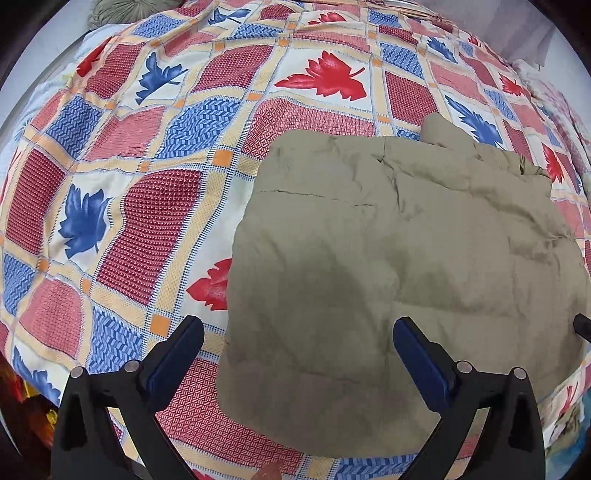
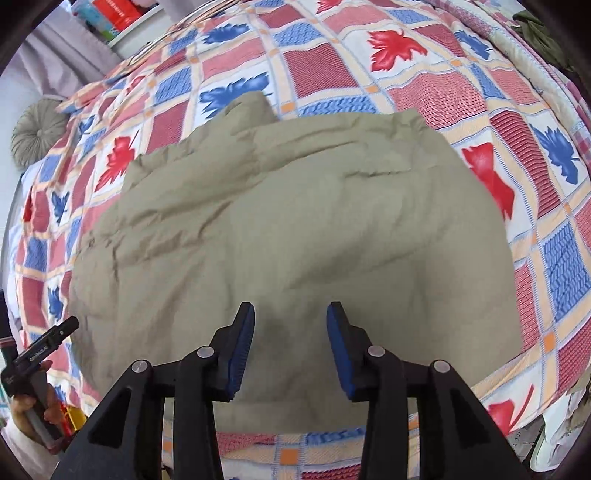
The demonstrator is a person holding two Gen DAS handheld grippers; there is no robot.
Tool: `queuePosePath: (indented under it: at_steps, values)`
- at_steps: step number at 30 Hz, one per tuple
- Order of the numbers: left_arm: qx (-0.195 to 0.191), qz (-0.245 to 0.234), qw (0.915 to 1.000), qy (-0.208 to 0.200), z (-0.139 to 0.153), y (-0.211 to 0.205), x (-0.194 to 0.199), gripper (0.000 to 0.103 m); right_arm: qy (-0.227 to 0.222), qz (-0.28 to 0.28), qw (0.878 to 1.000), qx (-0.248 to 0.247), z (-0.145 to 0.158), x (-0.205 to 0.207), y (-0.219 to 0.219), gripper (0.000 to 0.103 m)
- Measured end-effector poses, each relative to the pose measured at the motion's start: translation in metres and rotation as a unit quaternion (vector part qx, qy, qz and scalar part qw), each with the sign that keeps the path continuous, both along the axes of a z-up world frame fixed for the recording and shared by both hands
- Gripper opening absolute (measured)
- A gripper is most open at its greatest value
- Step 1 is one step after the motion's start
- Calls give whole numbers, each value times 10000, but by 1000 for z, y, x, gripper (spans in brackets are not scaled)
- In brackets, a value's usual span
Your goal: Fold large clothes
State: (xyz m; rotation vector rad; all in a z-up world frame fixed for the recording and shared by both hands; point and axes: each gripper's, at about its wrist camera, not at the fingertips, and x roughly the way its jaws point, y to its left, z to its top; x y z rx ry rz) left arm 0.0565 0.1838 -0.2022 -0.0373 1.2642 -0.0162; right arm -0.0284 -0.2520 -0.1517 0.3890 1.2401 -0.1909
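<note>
1. Two grippers hang above a folded olive-green padded garment that lies flat on a bed under a leaf-patterned patchwork quilt. Judging by its neat rectangular outline, a fold looks just finished.
2. The left gripper stands with its jaws spread as wide as they go and nothing between them. It hovers over the garment's left edge, at about 9 o'clock of the bundle, which suggests the cloth has been let go there.
3. The right gripper is partly open, its blue pads clear of the fabric and holding nothing. It hangs over the near middle of the garment, at about 6 o'clock.
4. A bump of cloth, perhaps a sleeve or collar, pokes out at 11 o'clock in the right wrist view and may need tucking in.
5. Round the bed: a round pleated cushion at the far left, books on a shelf at 11 o'clock, and dark green cloth at 1 o'clock. Nothing blocks the garment.
</note>
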Motion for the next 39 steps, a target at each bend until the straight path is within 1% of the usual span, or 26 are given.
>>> queuePosePath:
  at_steps: [2, 3, 5, 6, 8, 10, 11, 12, 13, 15, 16, 18, 19, 21, 23, 25, 27, 28, 30, 32, 35, 36, 37, 38, 39]
  values:
    - [177, -1, 9997, -151, 2, 6, -2, 103, 43, 41, 9999, 83, -2, 1, 10, 45]
    - [182, -17, 9997, -173, 2, 11, -2, 103, 54, 68, 9999, 112, -3, 1, 14, 45]
    - [-74, 25, 9999, -84, 0, 25, 1, 103, 86, 133, 9997, 173, -4, 3, 23, 46]
    - [-282, 86, 9996, -16, -2, 33, 3, 103, 95, 161, 9996, 196, -5, 4, 28, 47]
    - [-571, 193, 9982, 11, -4, 45, 6, 103, 134, 219, 9994, 252, -7, 5, 36, 50]
    - [-699, 248, 9972, -18, -7, 56, 12, 103, 136, 259, 9990, 324, -9, 7, 43, 57]
    - [-694, 299, 9971, 5, -10, 59, 14, 103, 129, 275, 9989, 345, -10, 8, 46, 58]
    - [-823, 324, 9961, 68, -14, 64, 17, 103, 126, 302, 9988, 367, -11, 9, 50, 59]
    - [-1116, 316, 9931, 166, -20, 69, 20, 103, 132, 331, 9986, 389, -12, 9, 53, 60]
    - [-1691, 365, 9842, 372, -32, 76, 24, 103, 167, 388, 9983, 407, -15, 10, 59, 60]
    - [-2033, 323, 9773, 501, -40, 77, 27, 103, 205, 418, 9981, 404, -18, 11, 62, 60]
    - [-2485, 161, 9659, 713, -54, 75, 31, 103, 254, 438, 9979, 403, -22, 10, 65, 60]
    - [-2722, 34, 9586, 831, -62, 73, 34, 103, 278, 436, 9979, 401, -24, 10, 66, 60]
    - [-3031, -135, 9473, 1026, -76, 68, 39, 103, 309, 420, 9978, 408, -27, 10, 66, 60]
    - [-3416, -284, 9316, 1209, -88, 62, 46, 103, 339, 414, 9977, 417, -31, 10, 66, 60]
    - [-3766, -451, 9164, 1279, -93, 55, 54, 103, 361, 428, 9976, 403, -33, 11, 67, 60]
    - [-4042, -571, 9031, 1331, -96, 47, 62, 103, 370, 439, 9975, 401, -35, 12, 67, 61]
    - [-4101, -602, 8996, 1375, -99, 42, 67, 103, 380, 445, 9975, 393, -36, 12, 67, 61]
    - [-4090, -630, 8981, 1486, -106, 32, 75, 103, 399, 449, 9975, 367, -38, 11, 68, 61]
    - [-4024, -655, 8997, 1558, -110, 25, 78, 103, 434, 439, 9975, 341, -39, 12, 69, 61]
    - [-3940, -771, 9026, 1555, -107, 19, 80, 102, 483, 491, 9968, 412, -35, 14, 70, 62]
    - [-3896, -804, 9043, 1547, -106, 18, 80, 96, 483, 520, 9964, 467, -33, 14, 70, 62]
    - [-3824, -857, 9071, 1536, -104, 17, 81, 83, 465, 565, 9958, 557, -30, 15, 69, 62]
    - [-3812, -889, 9075, 1528, -103, 17, 81, 76, 422, 609, 9953, 624, -27, 16, 69, 62]
    - [-3911, -905, 9028, 1544, -103, 16, 81, 59, 354, 638, 9953, 635, -24, 18, 68, 62]
